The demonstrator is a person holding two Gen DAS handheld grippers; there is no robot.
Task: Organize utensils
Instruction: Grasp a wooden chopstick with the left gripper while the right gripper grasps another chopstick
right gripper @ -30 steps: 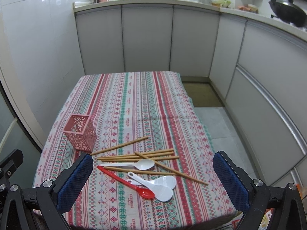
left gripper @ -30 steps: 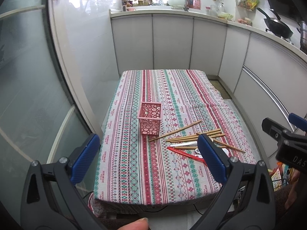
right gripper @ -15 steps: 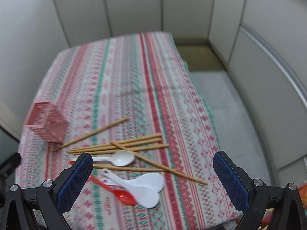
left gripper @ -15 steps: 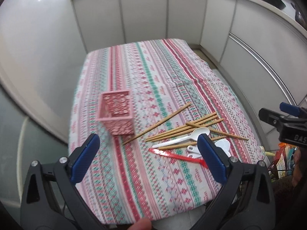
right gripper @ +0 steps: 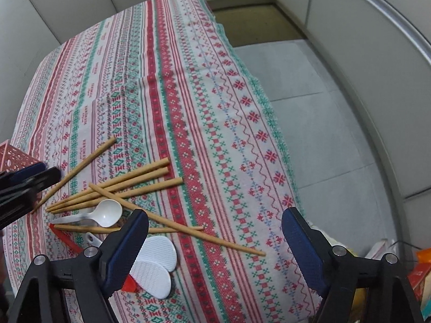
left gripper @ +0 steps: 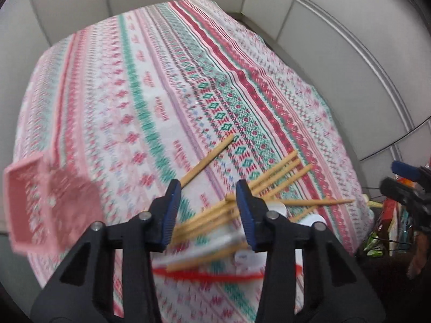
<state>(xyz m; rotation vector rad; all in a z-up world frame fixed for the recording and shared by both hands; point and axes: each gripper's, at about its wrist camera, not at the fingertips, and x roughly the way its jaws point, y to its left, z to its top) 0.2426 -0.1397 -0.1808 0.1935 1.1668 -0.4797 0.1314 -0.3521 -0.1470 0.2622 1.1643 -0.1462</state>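
I count six wooden chopsticks (right gripper: 134,180) scattered on the one patterned tablecloth (right gripper: 215,107). One white soup spoon (right gripper: 105,214), two white rice paddles (right gripper: 159,253) stacked together, and one red spoon (right gripper: 67,241) partly hidden. One pink lattice basket (left gripper: 29,204) stands beside them.

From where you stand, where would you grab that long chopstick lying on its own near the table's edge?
Probably at the free end of the long chopstick, coming from above, with the right claw set across it. That end lies flat on bare tablecloth, clear of the spoons; its other end is crossed by other chopsticks.
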